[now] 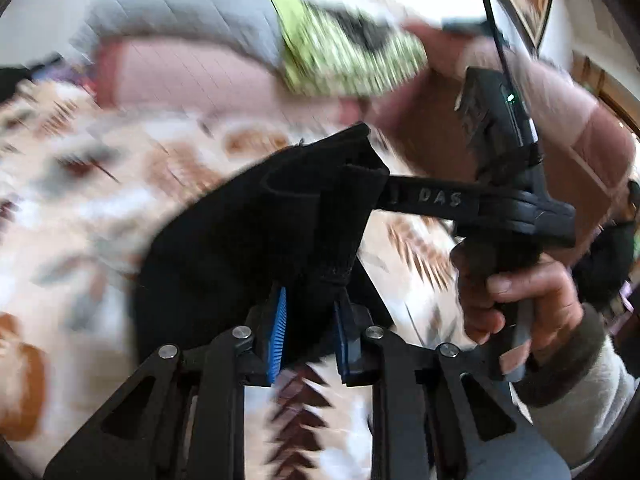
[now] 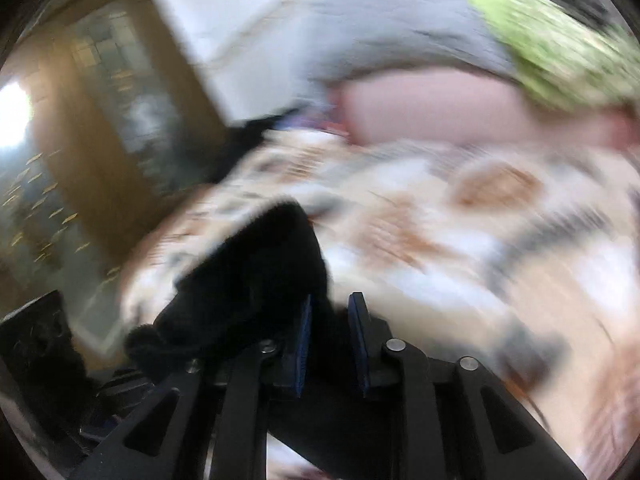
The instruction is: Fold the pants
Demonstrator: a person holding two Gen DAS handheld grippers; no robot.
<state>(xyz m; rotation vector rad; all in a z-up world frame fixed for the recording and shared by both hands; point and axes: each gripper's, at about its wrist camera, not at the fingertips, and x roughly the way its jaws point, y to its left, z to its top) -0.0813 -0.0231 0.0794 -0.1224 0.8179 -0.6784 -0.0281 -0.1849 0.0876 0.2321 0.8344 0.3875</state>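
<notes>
The black pants (image 1: 256,232) hang bunched above a patterned bedspread. My left gripper (image 1: 310,304) is shut on a fold of the pants, cloth pinched between its blue pads (image 1: 280,320). In the left wrist view my right gripper (image 1: 380,192) reaches in from the right, its fingers closed on the pants' upper edge, held by a hand (image 1: 520,300). In the blurred right wrist view my right gripper (image 2: 332,320) holds the black pants (image 2: 260,280) between its blue pads (image 2: 304,328); the cloth drapes to the left.
The bedspread (image 1: 120,200) is white with brown and grey patterns. A pink pillow (image 1: 192,80), a grey pillow (image 1: 180,8) and a green patterned cushion (image 1: 344,48) lie at the bed's head. A wooden door (image 2: 100,120) and the bed's edge show at left in the right wrist view.
</notes>
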